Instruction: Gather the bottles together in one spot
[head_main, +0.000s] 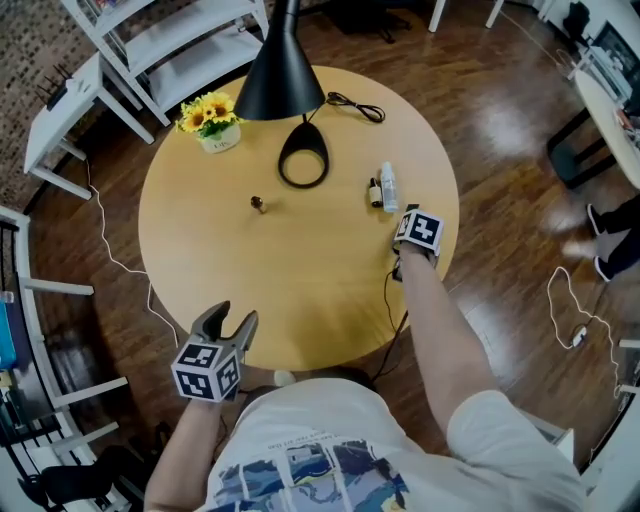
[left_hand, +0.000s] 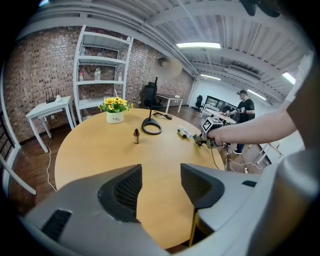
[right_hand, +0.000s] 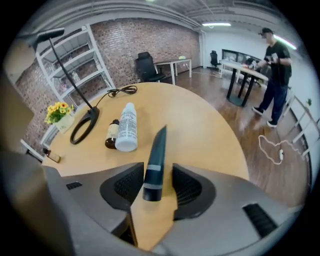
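Round wooden table (head_main: 300, 290), dark wood floor (head_main: 500, 150), brick wall (right_hand: 150, 40). White bottle (head_main: 389, 186) and small brown bottle (head_main: 376, 192) lie side by side; tiny bottle (head_main: 259, 204) mid-table. Right gripper (right_hand: 157, 187) jaws straddle dark tube (right_hand: 155, 160), slight gap. Left gripper (left_hand: 160, 187) wide apart, empty.

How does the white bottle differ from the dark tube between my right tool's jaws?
The white bottle is pale with a printed label; the dark tube is near-black with grey bands. The white bottle is a round cylinder; the dark tube tapers to a thin end. The white bottle lies beside a small brown bottle; the dark tube sits between the right tool's jaws. Both seem to lie on the round table.
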